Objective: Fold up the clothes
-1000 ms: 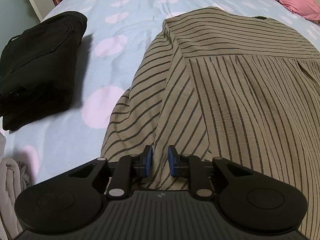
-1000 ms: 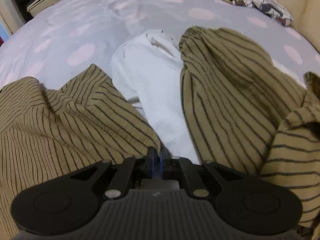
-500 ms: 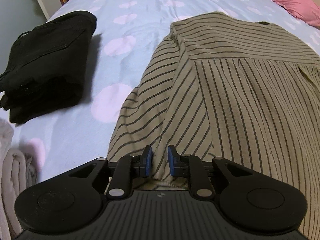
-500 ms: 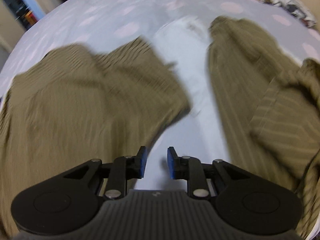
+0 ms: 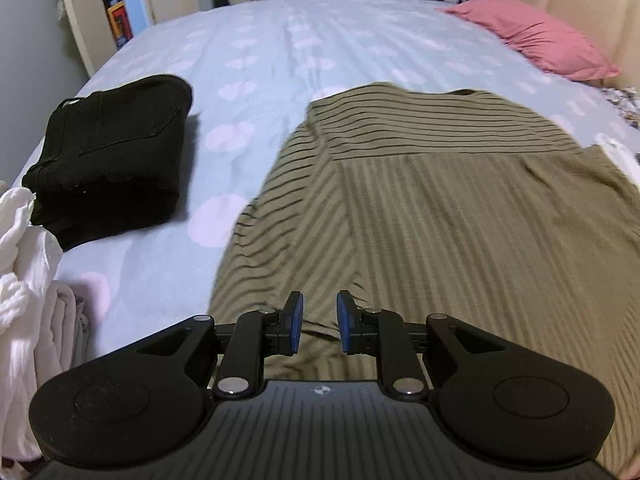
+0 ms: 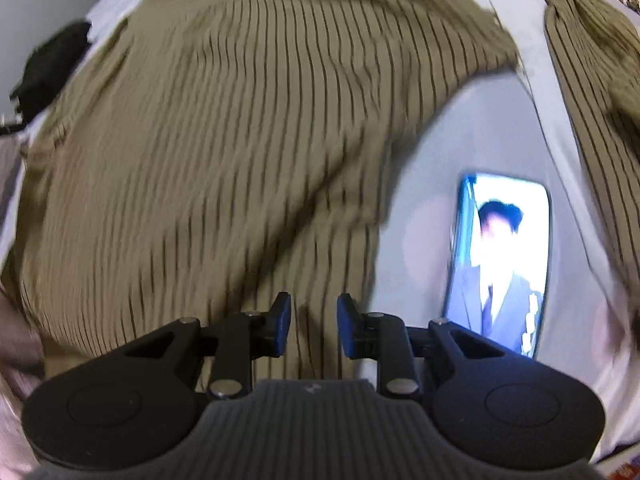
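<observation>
Both grippers hang over the striped shirt's near hem

Two hand-held grippers point down at one olive-tan shirt with thin dark stripes, spread flat on the pale blue bed sheet with pink dots. Its long axis runs away from the person, hem near, yoke far. The left hand-held gripper sits over the near left hem, pads apart, cloth below but not pinched. The right hand-held gripper is opening over the near right edge with nothing between its pads; it looks the nearer to a free edge. Motion blur smears the right view. A lit phone screen lies just beside the shirt, and a loose striped sleeve is cut off. A folded black garment sits well apart.
</observation>
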Demonstrator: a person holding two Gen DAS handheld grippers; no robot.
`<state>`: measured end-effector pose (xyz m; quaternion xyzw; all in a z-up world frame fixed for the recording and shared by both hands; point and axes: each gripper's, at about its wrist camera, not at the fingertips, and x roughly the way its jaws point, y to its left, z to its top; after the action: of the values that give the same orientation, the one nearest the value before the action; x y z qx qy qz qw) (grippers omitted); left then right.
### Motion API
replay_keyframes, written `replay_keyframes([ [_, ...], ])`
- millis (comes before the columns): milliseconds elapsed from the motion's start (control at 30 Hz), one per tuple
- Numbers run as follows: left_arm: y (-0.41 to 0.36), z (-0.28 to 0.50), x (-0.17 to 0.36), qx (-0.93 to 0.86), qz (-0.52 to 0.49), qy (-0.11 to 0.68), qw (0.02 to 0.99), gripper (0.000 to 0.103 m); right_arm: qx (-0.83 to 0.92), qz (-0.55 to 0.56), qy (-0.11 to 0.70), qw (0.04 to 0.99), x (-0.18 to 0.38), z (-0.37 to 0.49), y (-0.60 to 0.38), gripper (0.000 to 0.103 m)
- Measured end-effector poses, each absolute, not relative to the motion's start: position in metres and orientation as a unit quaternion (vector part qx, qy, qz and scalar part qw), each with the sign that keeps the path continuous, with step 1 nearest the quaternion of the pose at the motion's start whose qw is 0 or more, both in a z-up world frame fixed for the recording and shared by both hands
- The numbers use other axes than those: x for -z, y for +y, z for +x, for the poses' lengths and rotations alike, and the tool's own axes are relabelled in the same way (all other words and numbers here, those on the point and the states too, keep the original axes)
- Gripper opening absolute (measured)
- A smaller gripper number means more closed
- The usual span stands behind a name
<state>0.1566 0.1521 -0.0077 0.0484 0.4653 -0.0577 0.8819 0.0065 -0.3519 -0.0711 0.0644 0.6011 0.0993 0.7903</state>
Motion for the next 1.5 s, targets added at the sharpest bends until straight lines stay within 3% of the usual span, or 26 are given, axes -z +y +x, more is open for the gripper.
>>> replay_keyframes([
  [400, 0.137, 0.116, 0.004, 0.084, 0.069, 0.458, 0.882, 0.017, -0.122, 0.072, 0.63, 0.764, 0.105, -0.03, -0.366, 0.036],
  [433, 0.136, 0.115, 0.003, 0.083, 0.068, 0.456, 0.883, 0.018, -0.126, 0.071, 0.631, 0.762, 0.107, -0.031, -0.365, 0.029],
  [467, 0.136, 0.115, 0.002, 0.083, 0.065, 0.455, 0.884, 0.018, -0.13, 0.073, 0.633, 0.76, 0.106, -0.032, -0.365, 0.004],
  [500, 0.134, 0.114, 0.002, 0.084, 0.065, 0.454, 0.885, 0.019, -0.134, 0.075, 0.635, 0.757, 0.103, -0.033, -0.364, 0.002],
  [733, 0.125, 0.11, 0.0, 0.091, 0.079, 0.449, 0.885, 0.021, -0.117, 0.023, 0.659, 0.742, 0.075, -0.048, -0.366, 0.001],
  [933, 0.128, 0.112, 0.003, 0.087, 0.079, 0.454, 0.883, 0.021, -0.122, -0.02, 0.707, 0.696, 0.092, -0.051, -0.356, 0.001],
  [1033, 0.131, 0.112, 0.003, 0.082, 0.08, 0.457, 0.882, 0.021, -0.116, -0.045, 0.725, 0.678, 0.1, -0.055, -0.352, 0.006],
  [1100, 0.135, 0.111, 0.003, 0.079, 0.078, 0.458, 0.882, 0.022, -0.106, -0.04, 0.722, 0.683, 0.096, -0.057, -0.356, 0.023],
  [1133, 0.137, 0.111, 0.003, 0.078, 0.077, 0.458, 0.882, 0.023, -0.101, -0.038, 0.713, 0.693, 0.091, -0.058, -0.359, 0.037],
  [1500, 0.151, 0.107, 0.015, 0.058, 0.084, 0.475, 0.874, 0.039, -0.106, -0.048, 0.619, 0.777, 0.041, -0.031, -0.345, 0.042],
])
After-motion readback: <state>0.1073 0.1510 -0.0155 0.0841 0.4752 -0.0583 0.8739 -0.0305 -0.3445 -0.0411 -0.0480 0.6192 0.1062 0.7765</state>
